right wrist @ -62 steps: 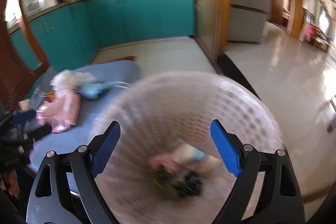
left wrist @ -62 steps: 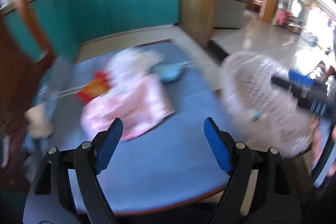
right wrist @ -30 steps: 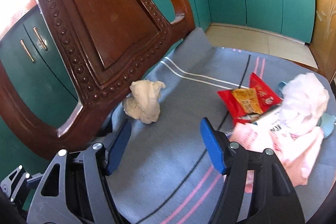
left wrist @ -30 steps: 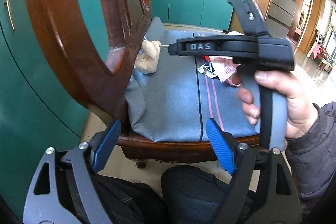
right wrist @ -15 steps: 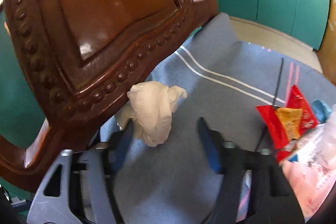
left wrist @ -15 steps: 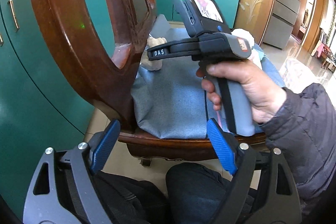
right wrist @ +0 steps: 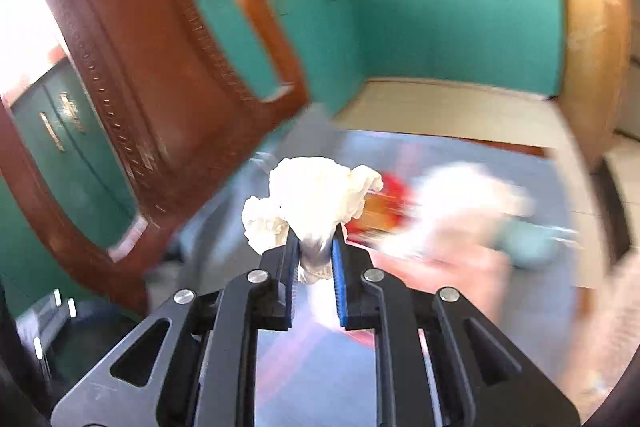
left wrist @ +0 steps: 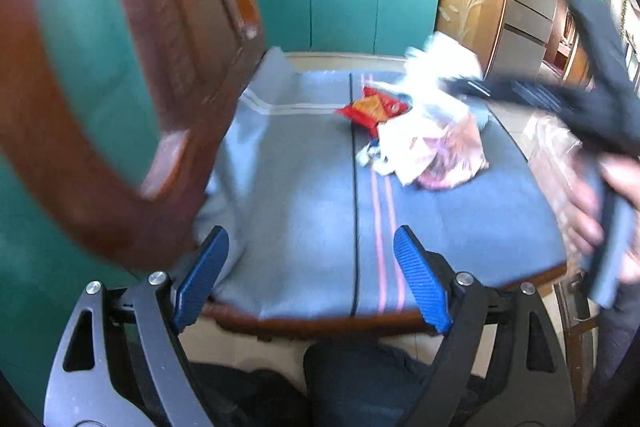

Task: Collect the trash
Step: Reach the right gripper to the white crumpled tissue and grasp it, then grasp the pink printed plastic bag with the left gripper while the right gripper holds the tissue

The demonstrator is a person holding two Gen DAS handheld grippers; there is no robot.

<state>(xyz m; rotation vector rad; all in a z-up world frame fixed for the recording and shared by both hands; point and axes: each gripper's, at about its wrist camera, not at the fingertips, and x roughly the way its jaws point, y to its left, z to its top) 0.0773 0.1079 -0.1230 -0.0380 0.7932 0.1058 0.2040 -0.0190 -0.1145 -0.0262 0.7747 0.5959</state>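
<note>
My right gripper [right wrist: 315, 247] is shut on a crumpled cream tissue [right wrist: 308, 199], held up above the blue-grey seat cloth [right wrist: 240, 223]. In the left wrist view the right gripper's black body [left wrist: 576, 99] and the hand holding it pass at the right edge, blurred. My left gripper [left wrist: 310, 267] hangs open over the near edge of the cloth-covered chair seat [left wrist: 304, 211], nothing between its blue pads. A red snack wrapper [left wrist: 370, 107], a pink-and-white printed bag [left wrist: 436, 151] and a white crumpled plastic [left wrist: 440, 59] lie at the far right of the seat.
The carved wooden chair back [left wrist: 132, 75] rises close on the left. Teal cabinets [left wrist: 340, 3] line the far wall, with tiled floor [right wrist: 448, 111] before them. A pale mesh basket [left wrist: 556, 155] shows blurred behind the hand at the right. The person's dark trousers [left wrist: 360, 375] are below the seat.
The right gripper closed on the cream tissue beside the chair back and lifted it off the seat, swinging right. The left gripper's view shifted right, toward the middle of the seat.
</note>
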